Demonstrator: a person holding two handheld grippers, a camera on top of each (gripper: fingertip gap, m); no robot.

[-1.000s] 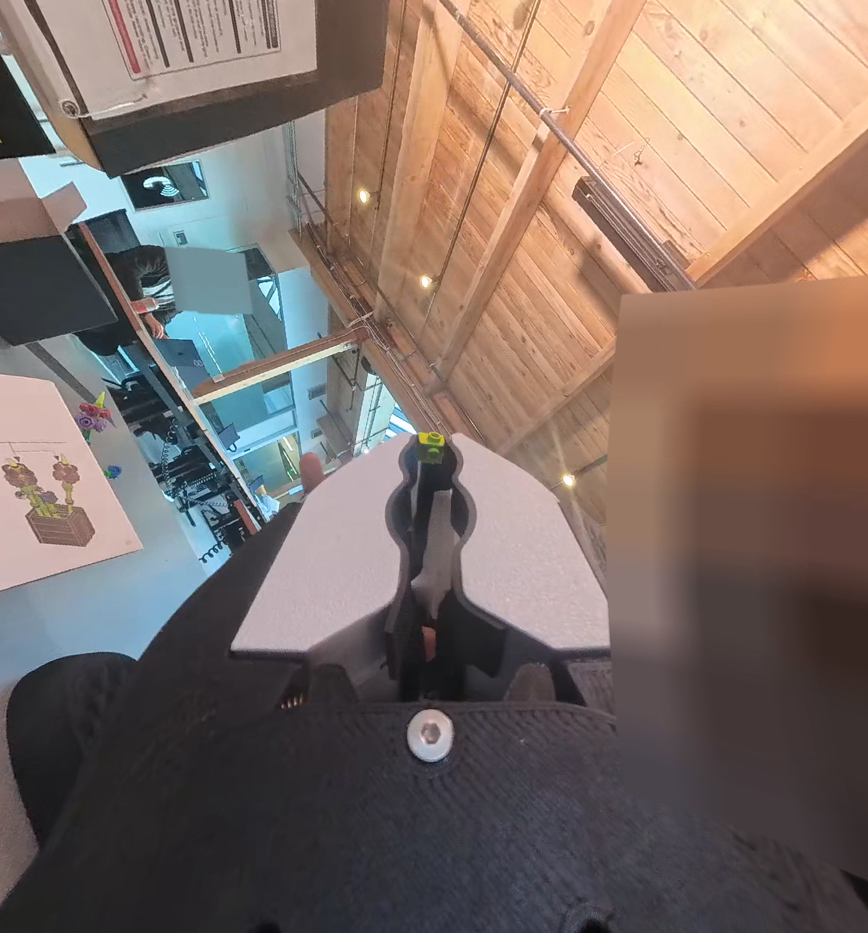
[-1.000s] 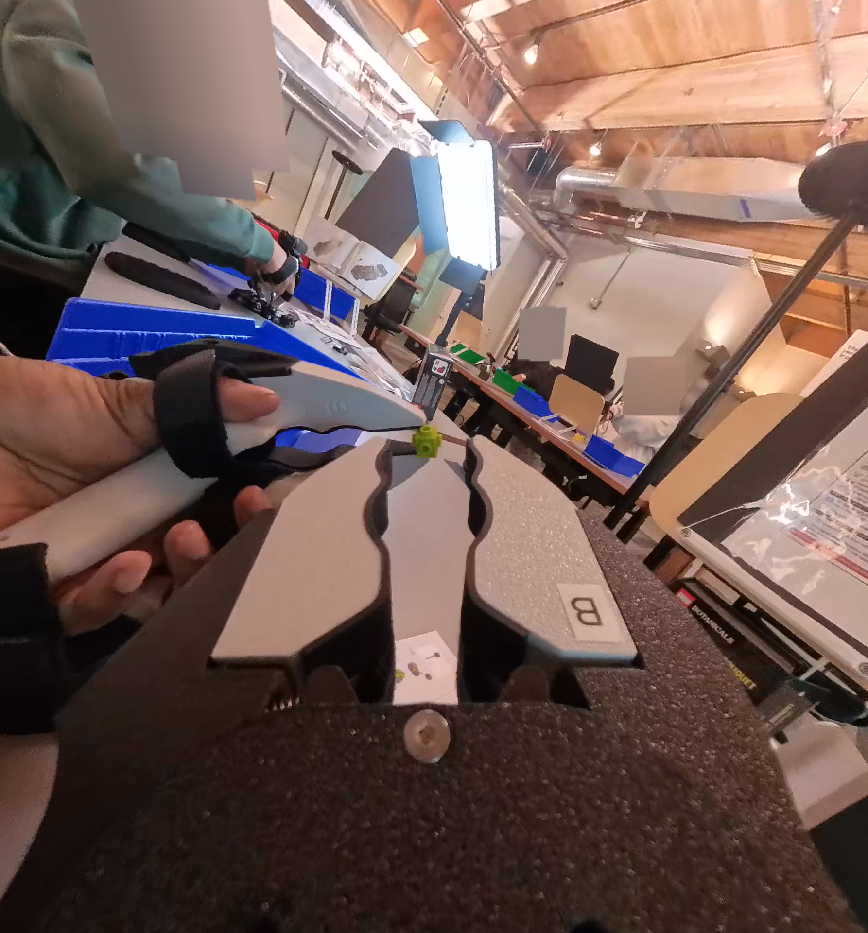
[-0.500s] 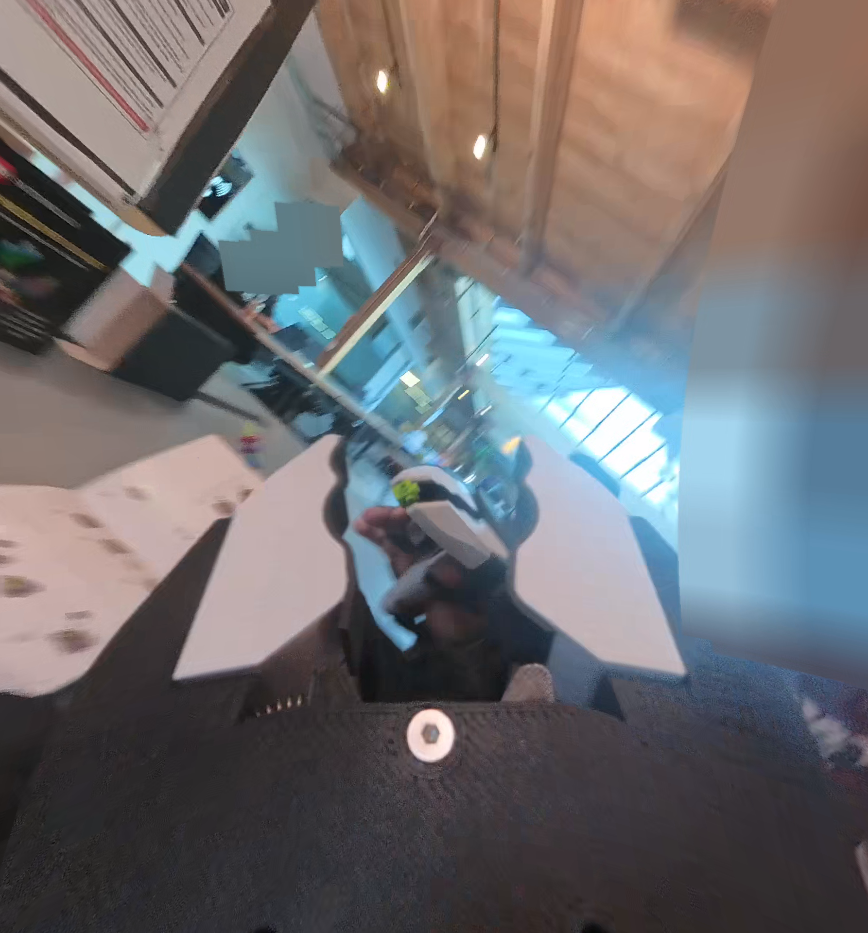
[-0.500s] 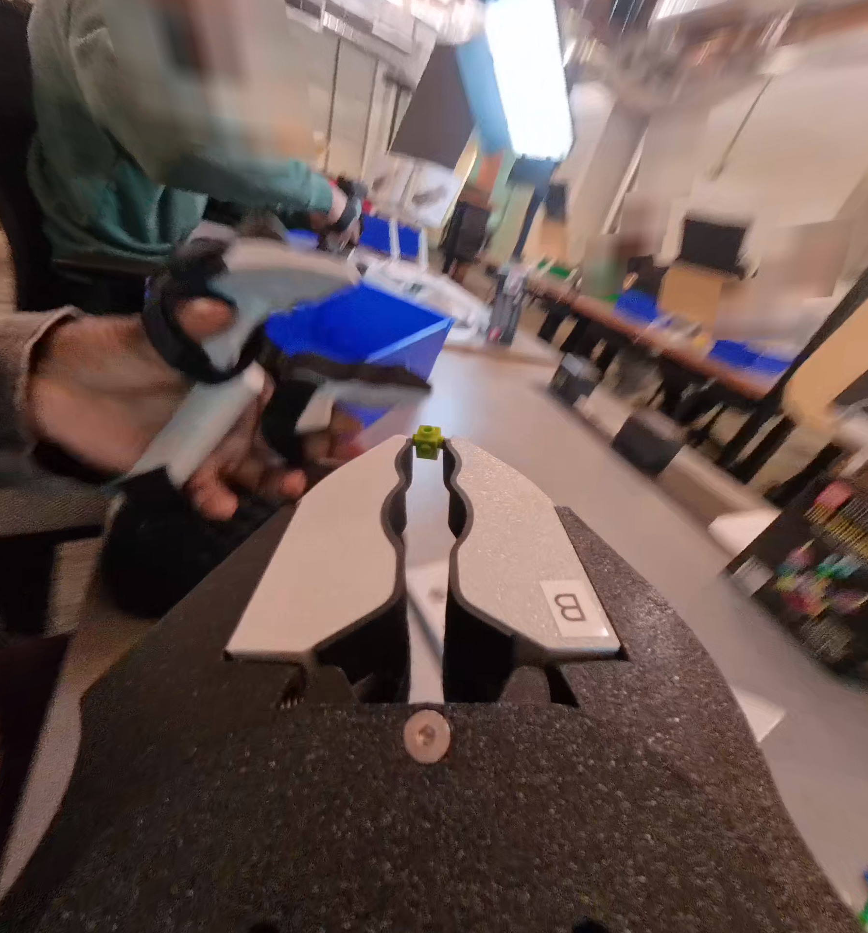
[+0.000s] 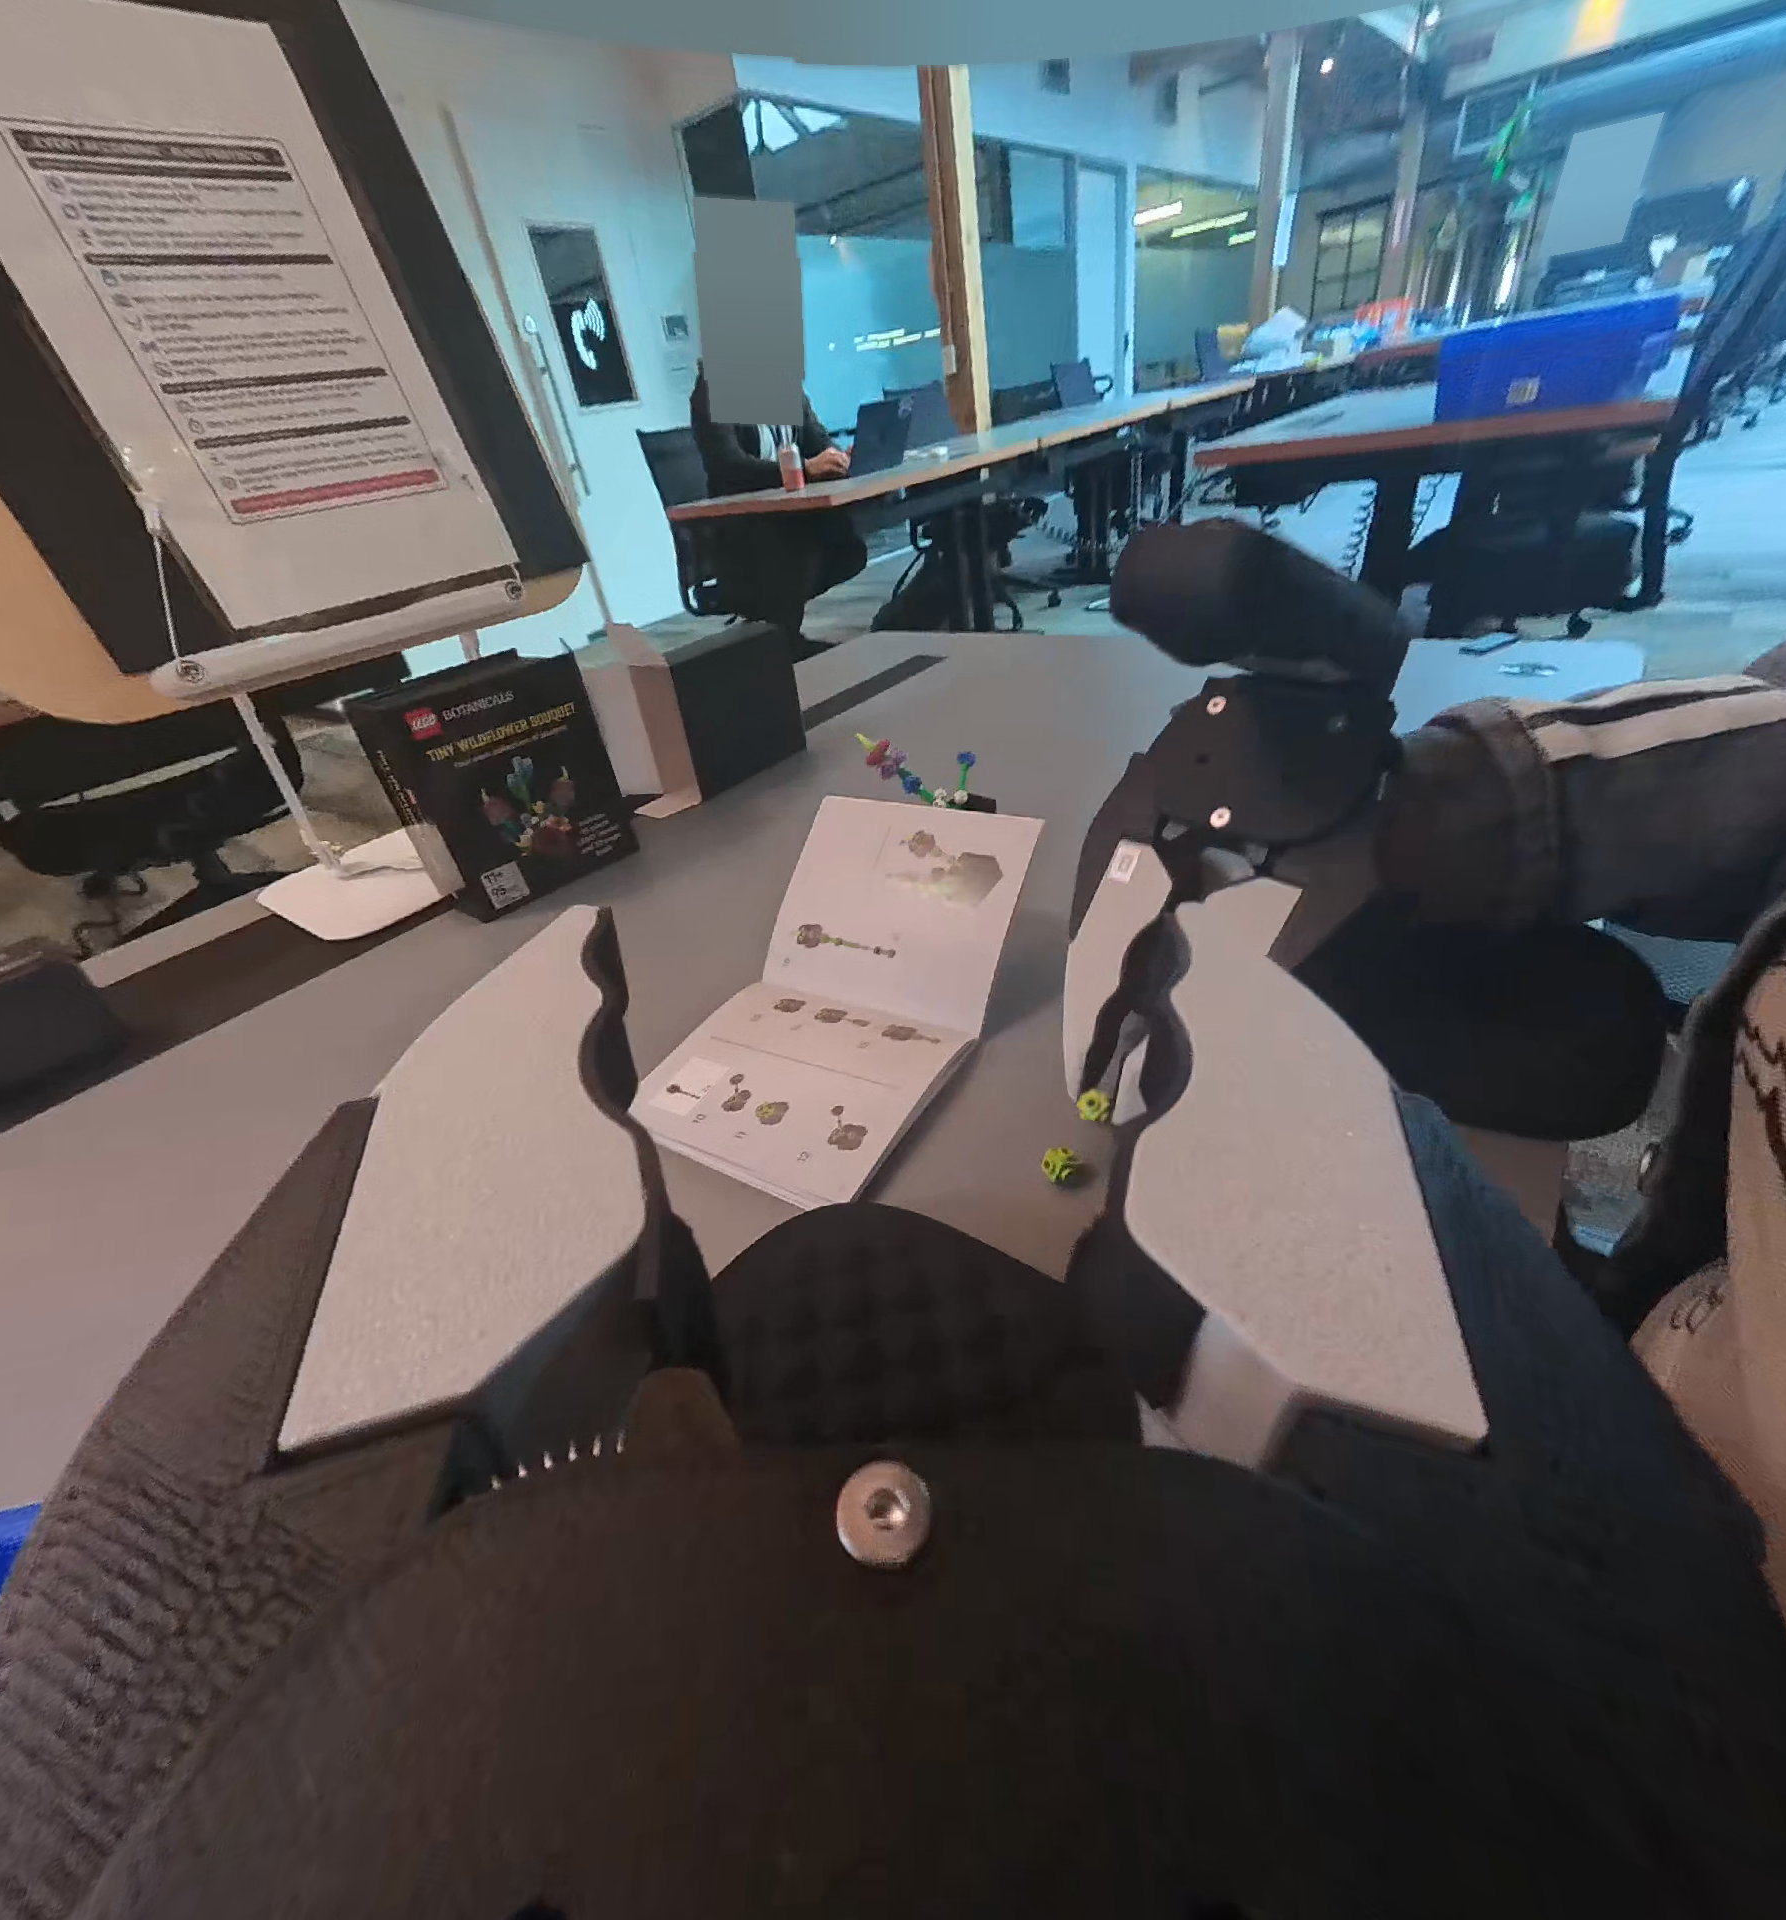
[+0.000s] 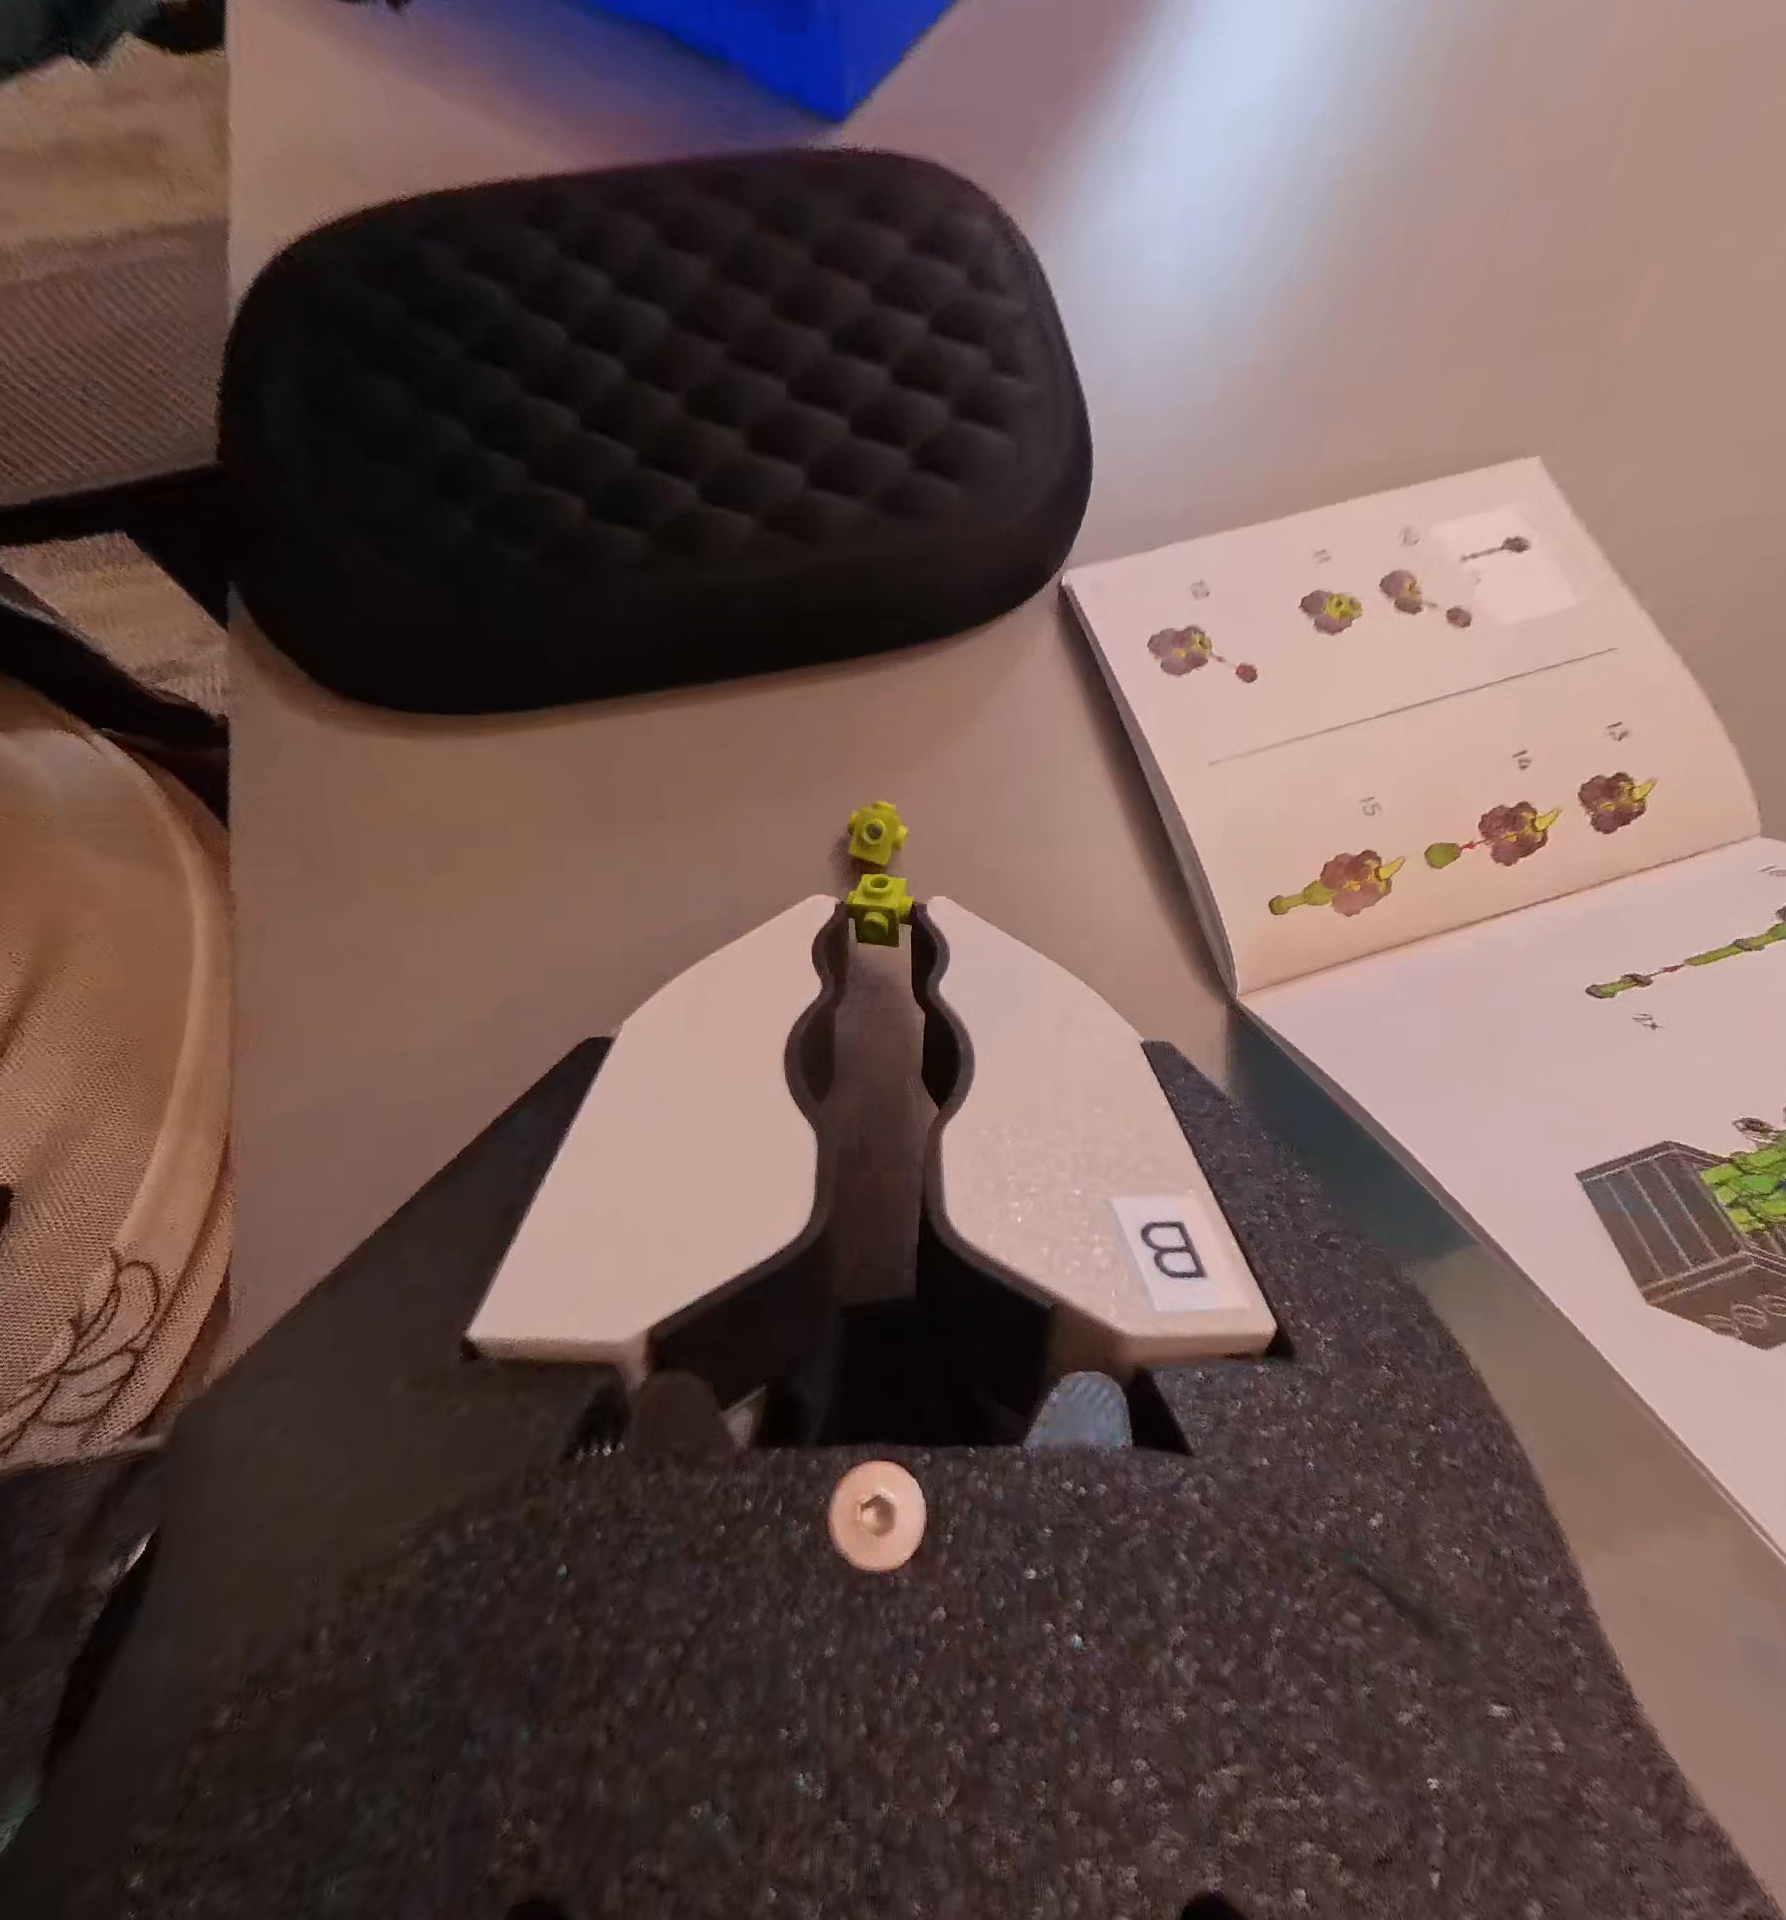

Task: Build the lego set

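Observation:
My right gripper (image 6: 878, 906) is shut on a small lime-green studded brick (image 6: 878, 925) and holds it just above the grey table (image 6: 515, 935). A second lime-green piece (image 6: 876, 831) lies on the table right in front of it. In the left wrist view the right gripper (image 5: 1105, 1086) points down with the held brick (image 5: 1094, 1104) at its tip, and the loose piece (image 5: 1061, 1164) lies beside it. My left gripper (image 5: 884, 935) is wide open and empty, above the open instruction booklet (image 5: 847, 1049).
A black padded cushion (image 6: 650, 426) lies at the table's near edge. The booklet (image 6: 1388, 727) lies open to the right. A Lego box (image 5: 515, 800), a stand with a printed sheet (image 5: 245, 343), a small flower build (image 5: 915, 774) and a blue bin (image 6: 764, 42) are around. My hands' fingertips stand some 15 centimetres from each other.
The lime brick passed from my left gripper to my right one. The left gripper opened. Both grippers swung down from pointing at the ceiling to the table.

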